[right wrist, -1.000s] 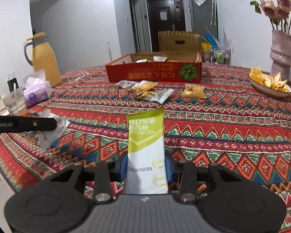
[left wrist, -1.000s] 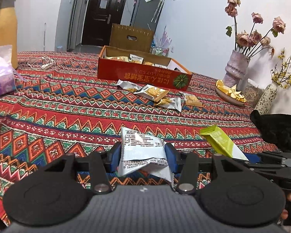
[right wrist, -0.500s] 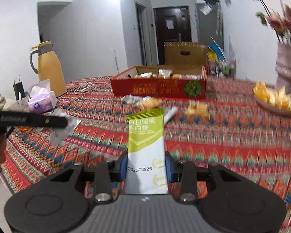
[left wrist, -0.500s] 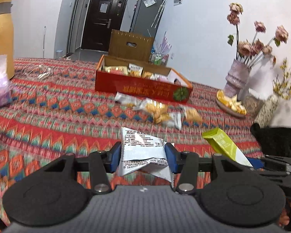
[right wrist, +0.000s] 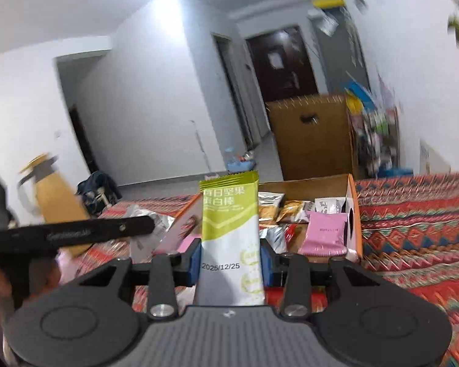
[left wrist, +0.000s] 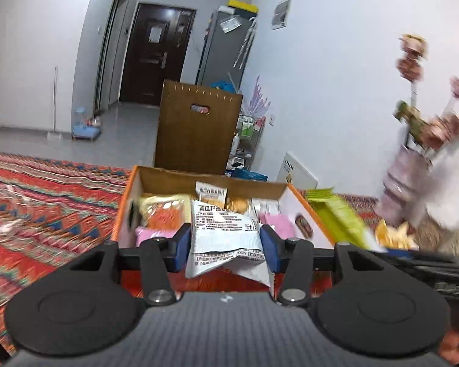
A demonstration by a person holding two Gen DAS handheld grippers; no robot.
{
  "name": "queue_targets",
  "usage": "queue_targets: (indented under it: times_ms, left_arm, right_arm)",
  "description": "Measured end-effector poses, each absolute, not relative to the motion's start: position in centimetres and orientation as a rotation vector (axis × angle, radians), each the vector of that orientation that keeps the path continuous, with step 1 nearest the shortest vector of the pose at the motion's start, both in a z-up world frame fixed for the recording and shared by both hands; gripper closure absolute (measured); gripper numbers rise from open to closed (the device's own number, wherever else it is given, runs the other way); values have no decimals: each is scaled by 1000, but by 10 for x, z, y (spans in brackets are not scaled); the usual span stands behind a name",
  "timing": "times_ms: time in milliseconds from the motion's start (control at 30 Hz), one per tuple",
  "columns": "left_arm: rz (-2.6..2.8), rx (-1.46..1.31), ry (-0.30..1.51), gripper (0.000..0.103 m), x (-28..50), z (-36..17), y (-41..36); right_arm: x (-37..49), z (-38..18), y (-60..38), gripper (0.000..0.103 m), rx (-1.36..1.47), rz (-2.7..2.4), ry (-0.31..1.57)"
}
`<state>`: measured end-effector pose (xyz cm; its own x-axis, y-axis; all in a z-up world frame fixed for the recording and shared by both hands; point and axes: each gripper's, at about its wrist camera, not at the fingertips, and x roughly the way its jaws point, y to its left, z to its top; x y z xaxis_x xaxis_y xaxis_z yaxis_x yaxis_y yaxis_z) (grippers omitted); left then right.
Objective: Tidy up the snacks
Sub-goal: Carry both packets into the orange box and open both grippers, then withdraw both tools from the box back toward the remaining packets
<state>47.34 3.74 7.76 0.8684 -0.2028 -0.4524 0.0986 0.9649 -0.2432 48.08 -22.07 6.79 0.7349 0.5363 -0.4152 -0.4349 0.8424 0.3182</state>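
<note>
Patterned tablecloth (left wrist: 46, 208), dark door (left wrist: 156, 52), yellow jug (right wrist: 55, 195), flower vase (left wrist: 404, 180)

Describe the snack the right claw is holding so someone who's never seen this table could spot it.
Find the open orange box on the patterned cloth; just before it, the right claw grips an upright green-and-white bar wrapper. Unlike the pink packets inside, it is tall, slim and stamped 2025/12/25.

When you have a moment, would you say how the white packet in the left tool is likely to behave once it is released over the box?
The white packet looks thin and creased, so probably floppy and light. Its lower corner already sags below the left tool, suggesting little stiffness. Dropped into the box, it should probably settle flat on the other snacks rather than roll.
</note>
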Motion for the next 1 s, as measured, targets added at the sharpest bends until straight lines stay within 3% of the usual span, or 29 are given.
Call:
queue_targets:
  times_ms: [167,367,433,567,633,733,1000]
  left_arm:
    - [-159,-295,555,54,550,51,34]
    - [-140,-275,648,54,588,4,24]
    - [-132,-269,670,52,592,-7,22]
    - [-125,-257,690,36,594,-20,27]
    - [-137,-268,692,33,592,-19,30]
    - [-149,-278,673,25,587,-10,32]
    - [-127,-226,619,24,550,30,39]
  right_arm:
    - [594,30,-208,66,263,396,670]
    - [652,-17,-189,66,308,346,820]
    - [654,-24,-180,63,251,311,812]
    - [655,-22,-165,58,183,293,800]
    - [656,-22,-165,47,188,296,811]
    - [653,-18,-165,42,171,290,800]
    - [616,24,-170,41,116,292,729]
